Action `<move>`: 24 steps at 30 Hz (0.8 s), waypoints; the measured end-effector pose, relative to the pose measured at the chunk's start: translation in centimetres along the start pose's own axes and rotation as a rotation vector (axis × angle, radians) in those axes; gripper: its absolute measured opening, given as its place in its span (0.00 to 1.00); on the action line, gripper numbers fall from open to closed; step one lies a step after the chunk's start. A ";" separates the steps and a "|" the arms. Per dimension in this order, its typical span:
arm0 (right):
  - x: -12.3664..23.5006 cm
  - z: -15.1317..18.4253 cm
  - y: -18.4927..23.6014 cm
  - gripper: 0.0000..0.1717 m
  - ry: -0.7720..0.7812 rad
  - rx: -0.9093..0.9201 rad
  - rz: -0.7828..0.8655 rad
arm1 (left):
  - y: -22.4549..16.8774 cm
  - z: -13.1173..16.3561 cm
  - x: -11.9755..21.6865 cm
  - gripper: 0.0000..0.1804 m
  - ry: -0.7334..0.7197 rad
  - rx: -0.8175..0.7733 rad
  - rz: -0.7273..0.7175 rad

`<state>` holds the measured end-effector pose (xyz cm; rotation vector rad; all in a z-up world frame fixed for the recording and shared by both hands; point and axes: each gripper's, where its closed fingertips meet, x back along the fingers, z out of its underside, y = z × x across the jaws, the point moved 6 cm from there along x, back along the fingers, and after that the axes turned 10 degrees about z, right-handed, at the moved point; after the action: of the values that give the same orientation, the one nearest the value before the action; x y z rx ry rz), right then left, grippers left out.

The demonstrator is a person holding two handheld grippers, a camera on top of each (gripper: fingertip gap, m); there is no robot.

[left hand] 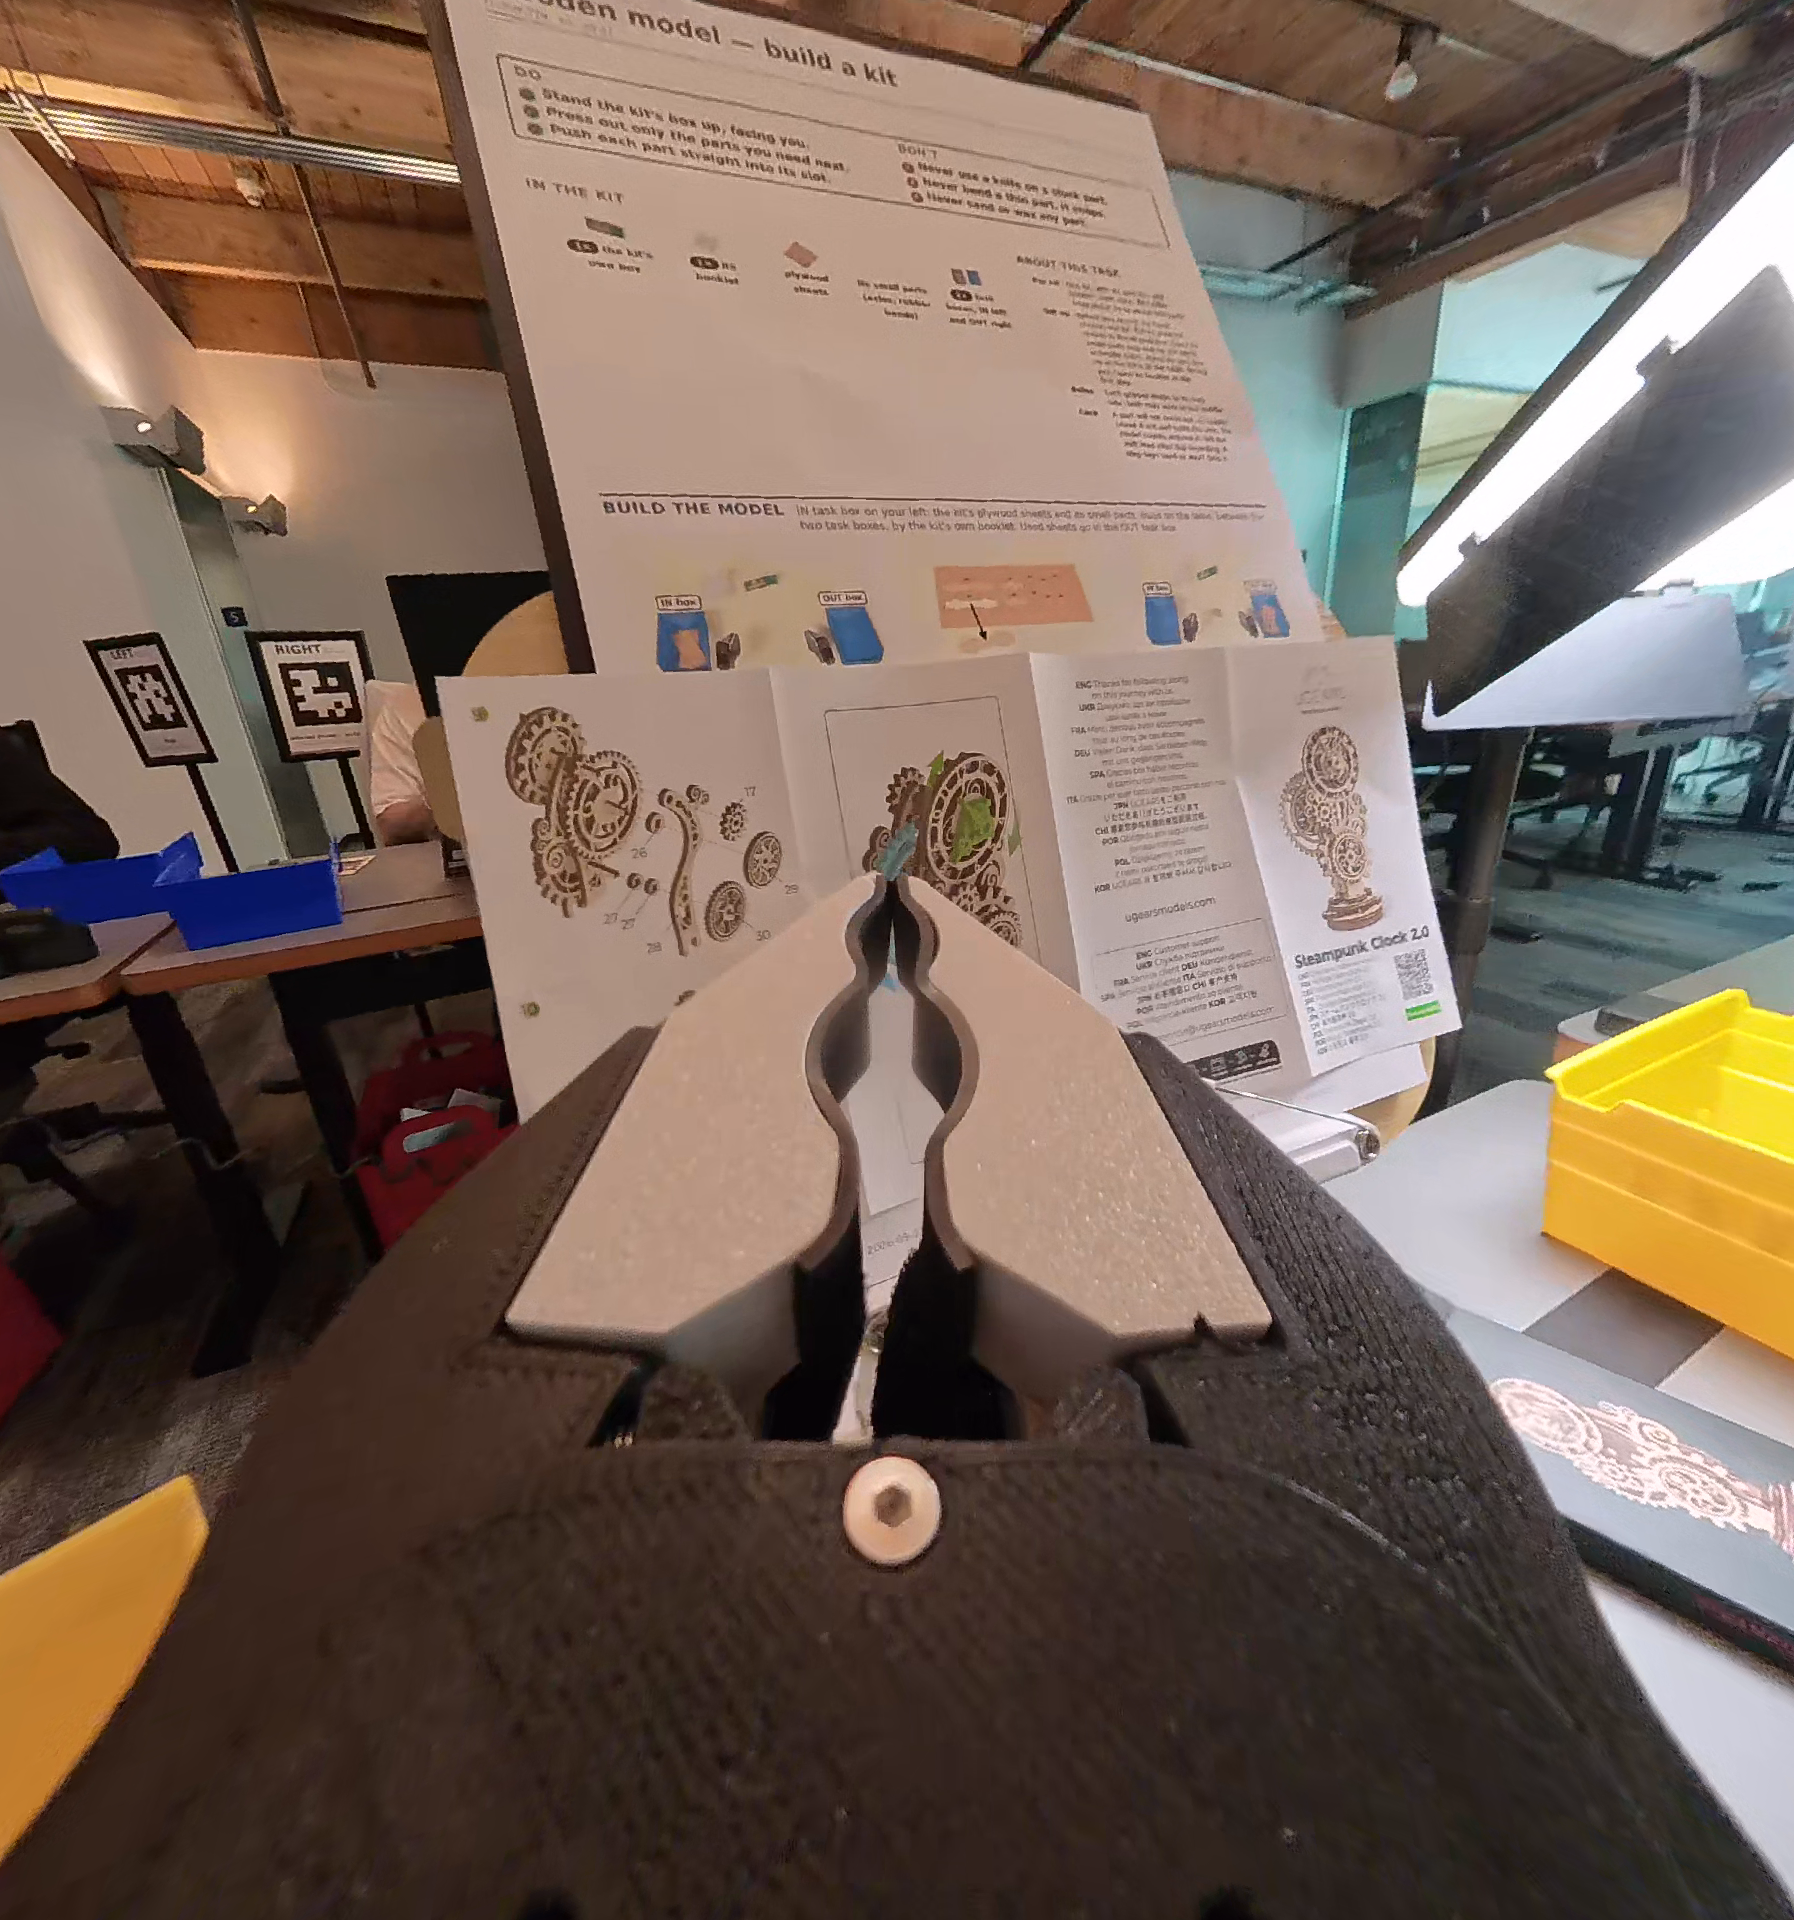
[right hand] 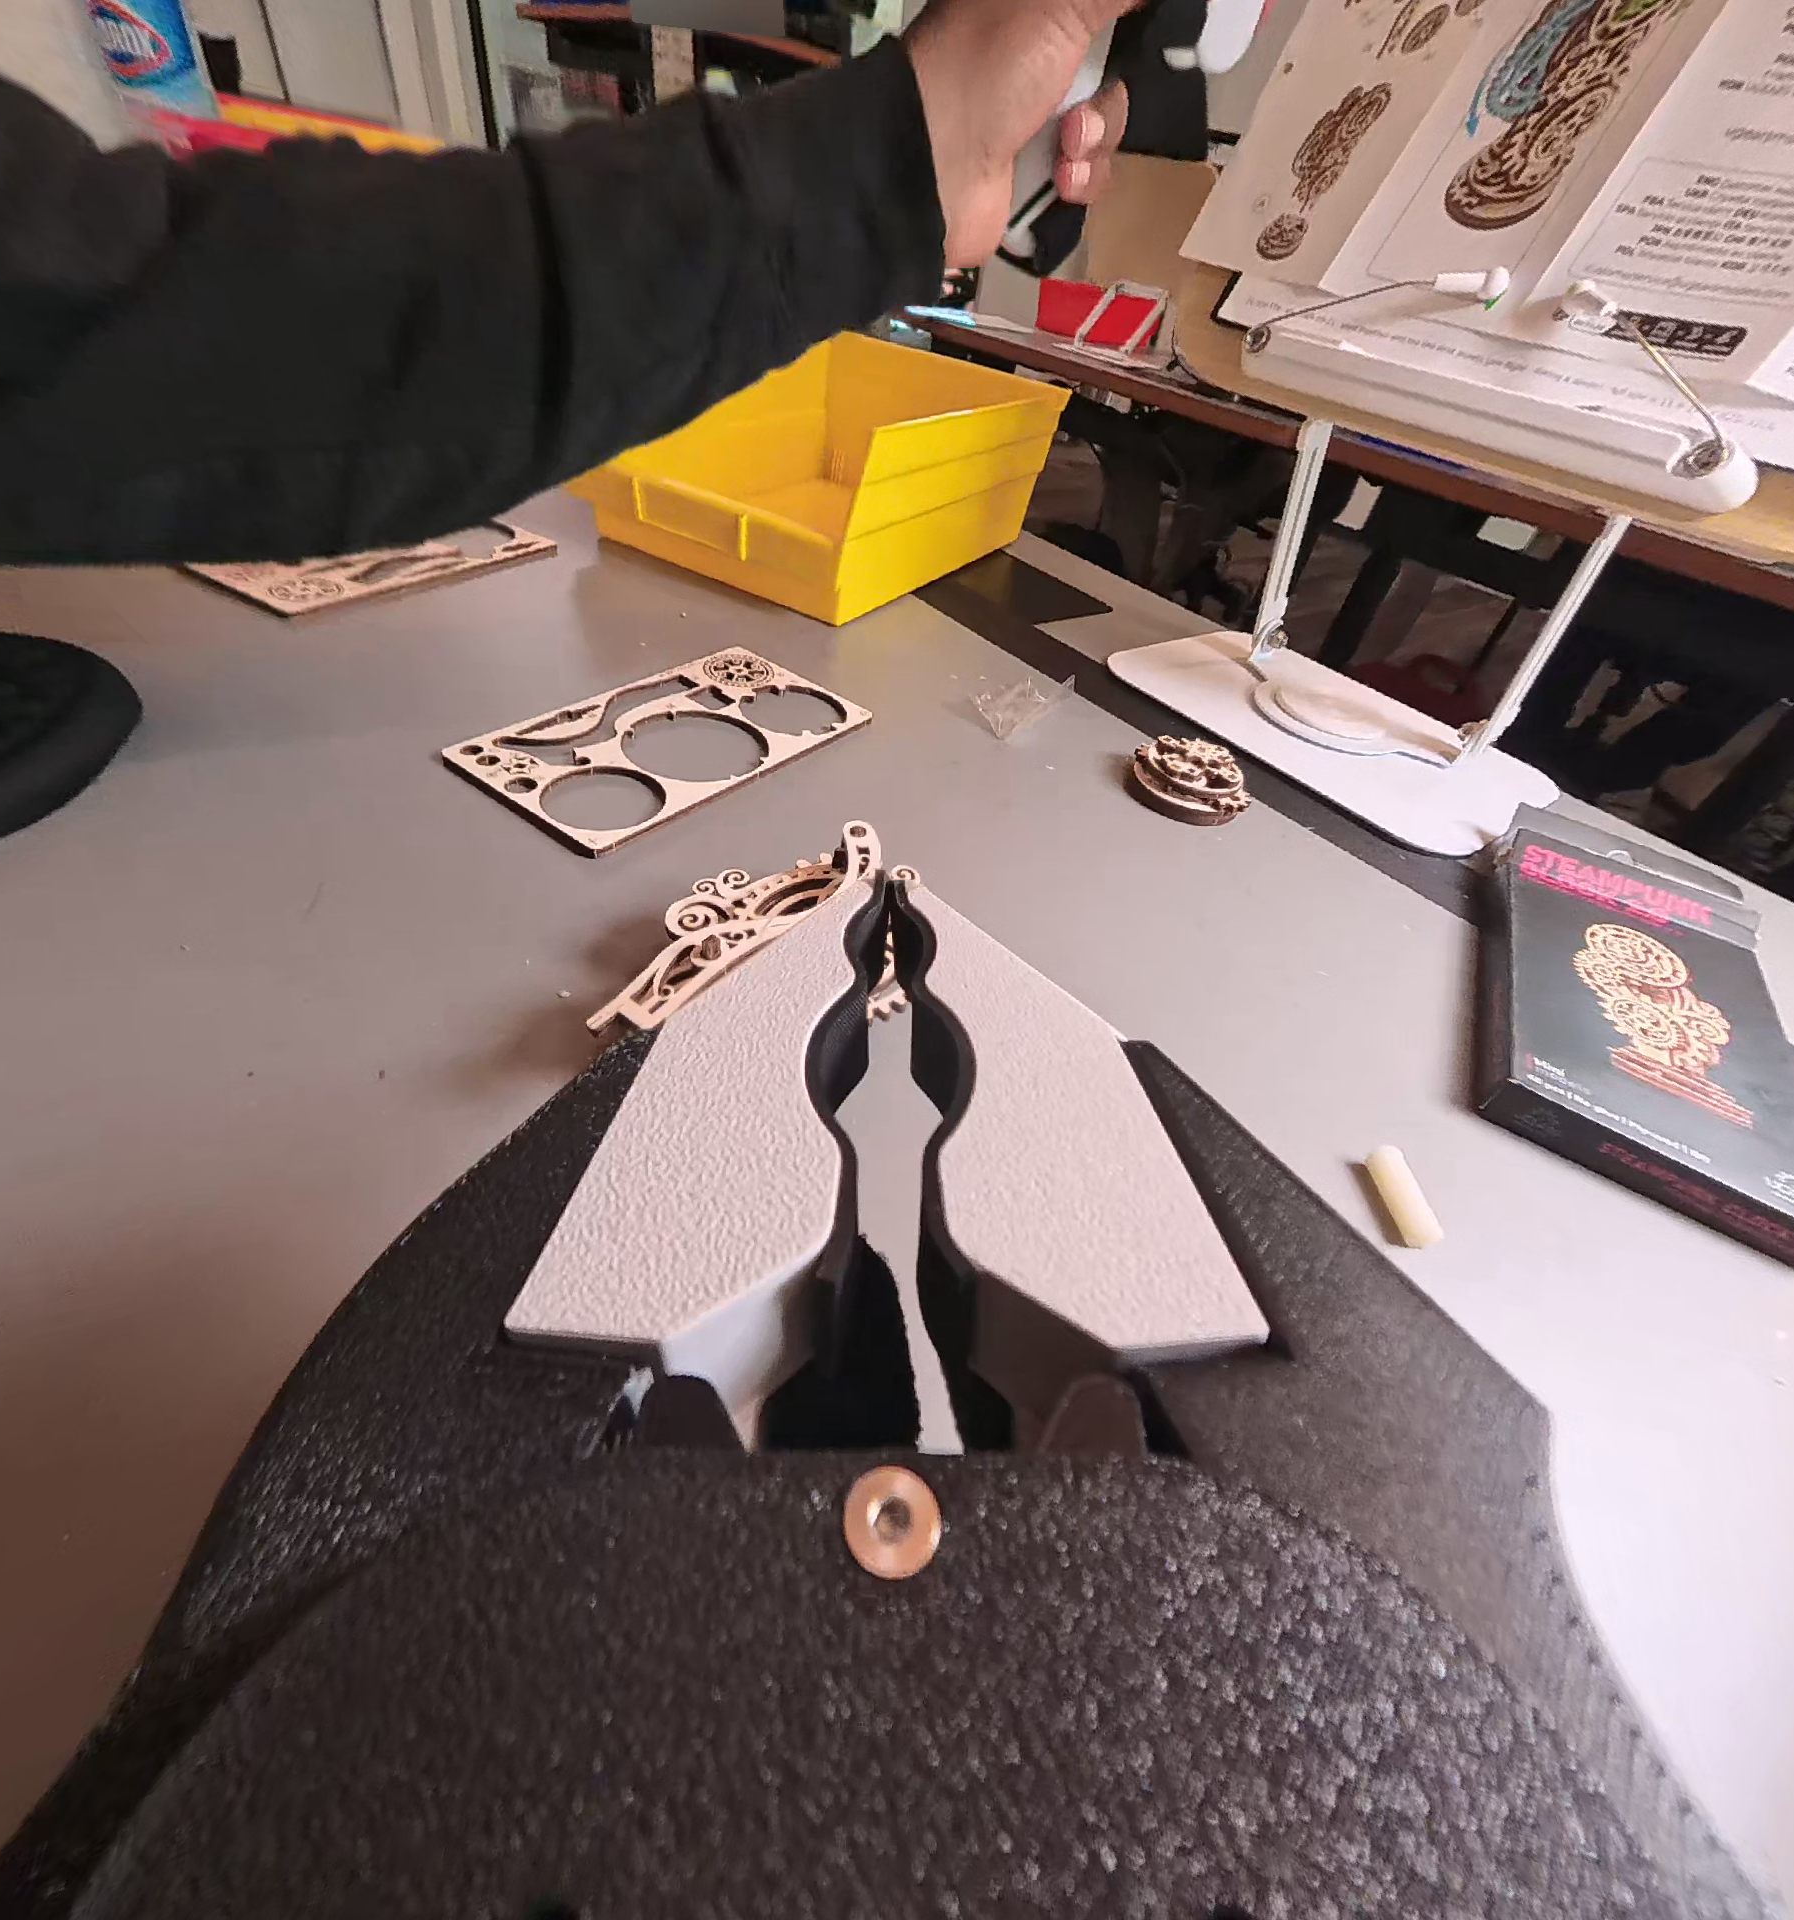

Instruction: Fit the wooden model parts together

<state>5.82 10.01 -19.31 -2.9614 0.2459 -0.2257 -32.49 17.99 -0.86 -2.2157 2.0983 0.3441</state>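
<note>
Your right hand-held gripper (right hand: 888,883) is clenched, its tips meeting over the scrolled wooden piece (right hand: 737,935) that lies on the bench (right hand: 249,1039) right under and just left of the fingers. Whether the tips have pinched a thin edge of that piece or only closed above it cannot be told, because the fingers hide the contact. If you lift now on a poor bite, the fretwork could slip free or snap at a thin curl, since the wood looks delicate.

Ahead and to the left lies the punched-out plywood sheet (right hand: 654,758), with a second sheet (right hand: 373,571) farther on beside the yellow bin (right hand: 841,478). Ahead to the right sits the small gear stack (right hand: 1189,779), well apart from the scrolled piece, then the box (right hand: 1641,1049) and the white book stand (right hand: 1329,727).

Your left hand-held gripper (left hand: 888,883) is raised toward the instruction leaflet (left hand: 934,831), fingers closed, with a small teal scrap showing at the tips. Your left sleeve (right hand: 405,312) crosses above the sheets, so a careless drop could sweep the parts off.
</note>
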 end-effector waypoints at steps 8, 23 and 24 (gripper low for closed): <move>-0.6 0.9 -1.0 0.00 0.027 -0.020 0.020 | -2.0 1.0 0.8 0.00 -0.155 0.057 0.021; -1.2 1.1 -1.0 0.00 0.047 -0.094 -0.044 | -0.6 2.7 1.4 0.00 -0.133 0.059 -0.023; -1.2 1.1 -1.0 0.00 0.046 -0.097 -0.045 | -0.7 2.6 1.5 0.00 -0.140 0.058 -0.024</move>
<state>4.95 11.34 -20.35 -3.0628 0.2022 -0.2965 -32.07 17.09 -3.73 -2.1166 1.9830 0.4182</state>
